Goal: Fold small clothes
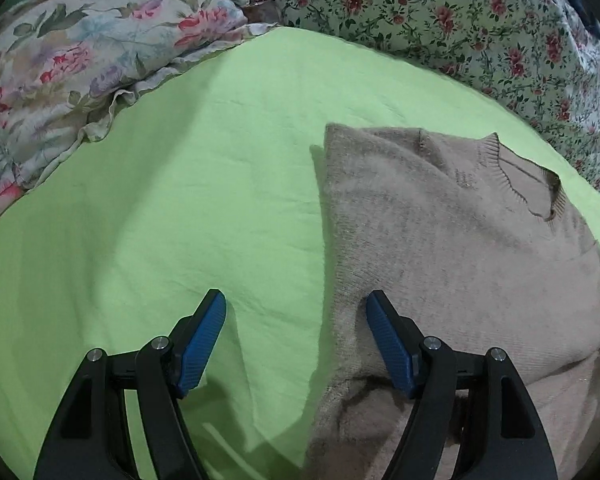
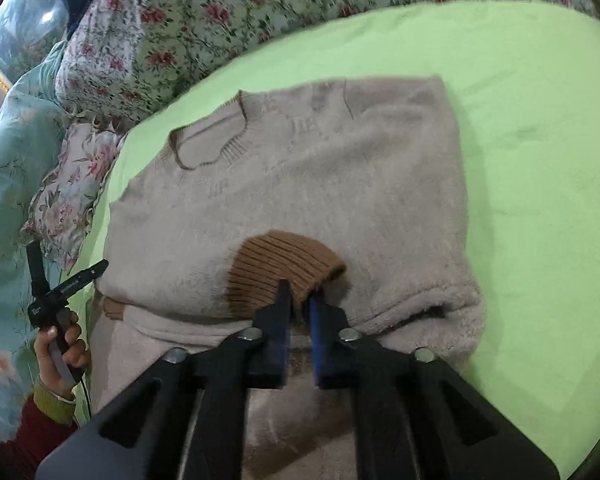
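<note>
A small beige knit sweater (image 2: 320, 184) lies on a light green sheet (image 2: 540, 140), neckline away from me, one side folded in. It also shows in the left wrist view (image 1: 440, 240). My right gripper (image 2: 299, 292) is shut on the sweater's brown ribbed sleeve cuff (image 2: 276, 268), held over the sweater's lower middle. My left gripper (image 1: 296, 304) is open and empty, its jaws straddling the sweater's left folded edge just above the sheet (image 1: 200, 200). In the right wrist view the left gripper (image 2: 56, 284) and the hand holding it show at the far left.
A floral pillow (image 1: 72, 76) lies at the back left of the sheet. A flowered bedcover (image 1: 460, 28) runs along the back and right; it also shows in the right wrist view (image 2: 172, 28). A turquoise floral quilt (image 2: 8, 184) lies beside the sheet.
</note>
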`<state>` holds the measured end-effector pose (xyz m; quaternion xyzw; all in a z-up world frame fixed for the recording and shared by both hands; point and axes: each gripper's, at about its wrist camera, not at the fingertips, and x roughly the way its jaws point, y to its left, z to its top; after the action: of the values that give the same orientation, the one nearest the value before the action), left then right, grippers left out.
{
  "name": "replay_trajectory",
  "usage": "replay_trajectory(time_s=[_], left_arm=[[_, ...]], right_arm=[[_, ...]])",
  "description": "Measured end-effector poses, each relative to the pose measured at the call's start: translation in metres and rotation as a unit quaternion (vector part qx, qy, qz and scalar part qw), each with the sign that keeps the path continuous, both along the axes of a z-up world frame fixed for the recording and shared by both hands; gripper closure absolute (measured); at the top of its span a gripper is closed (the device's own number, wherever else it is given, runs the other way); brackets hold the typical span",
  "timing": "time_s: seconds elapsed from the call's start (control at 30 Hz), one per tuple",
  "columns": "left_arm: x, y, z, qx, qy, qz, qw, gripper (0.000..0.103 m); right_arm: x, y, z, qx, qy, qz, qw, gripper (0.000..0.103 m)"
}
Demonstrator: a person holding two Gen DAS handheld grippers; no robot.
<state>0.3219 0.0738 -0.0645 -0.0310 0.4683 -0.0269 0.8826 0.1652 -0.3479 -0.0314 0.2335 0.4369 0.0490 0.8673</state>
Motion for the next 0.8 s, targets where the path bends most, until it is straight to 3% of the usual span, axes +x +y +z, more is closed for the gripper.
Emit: replay_trajectory(time_s=[0.1,0.17,0.3,0.37,0.5,0.53,0.6,0.73,0.8], left_arm=[[0.000,0.001,-0.003,0.005,-0.001,0.005,1.0000,0.026],[0.002,0.001,-0.004,0.010,-0.001,0.012,0.9999,0.025],[0.002,-0.003,-0.003,0.024,-0.006,0.019,0.9995,0.023],[0.001,-0.003,-0.004,0.027,-0.009,0.020,0.9994,0.020],[0.001,0.000,-0.005,0.024,-0.010,0.024,0.9994,0.017],[0.001,-0.001,-0.005,0.026,-0.010,0.024,0.9993,0.017],[0.001,-0.001,-0.005,0.030,-0.012,0.024,0.9992,0.017],[0.001,-0.002,-0.006,0.034,-0.013,0.025,0.9990,0.015],[0.001,-0.002,-0.006,0.036,-0.014,0.025,0.9989,0.014]], right_arm=[[-0.014,-0.014,0.019,0.149,-0.027,-0.013,0.988,0.096],[-0.008,-0.032,0.011,0.193,-0.003,-0.053,0.980,0.096],[0.005,-0.051,-0.007,0.130,0.025,-0.126,0.983,0.096],[0.005,-0.045,-0.011,0.115,0.034,-0.129,0.984,0.095],[-0.004,-0.013,0.000,0.059,-0.010,-0.082,0.995,0.090],[-0.002,-0.002,0.000,0.024,0.002,-0.072,0.997,0.085],[0.001,0.005,-0.005,-0.024,0.025,-0.087,0.996,0.060],[0.013,0.010,-0.027,0.012,0.050,-0.065,0.997,0.061],[0.016,0.013,-0.025,0.025,0.037,-0.047,0.998,0.090]])
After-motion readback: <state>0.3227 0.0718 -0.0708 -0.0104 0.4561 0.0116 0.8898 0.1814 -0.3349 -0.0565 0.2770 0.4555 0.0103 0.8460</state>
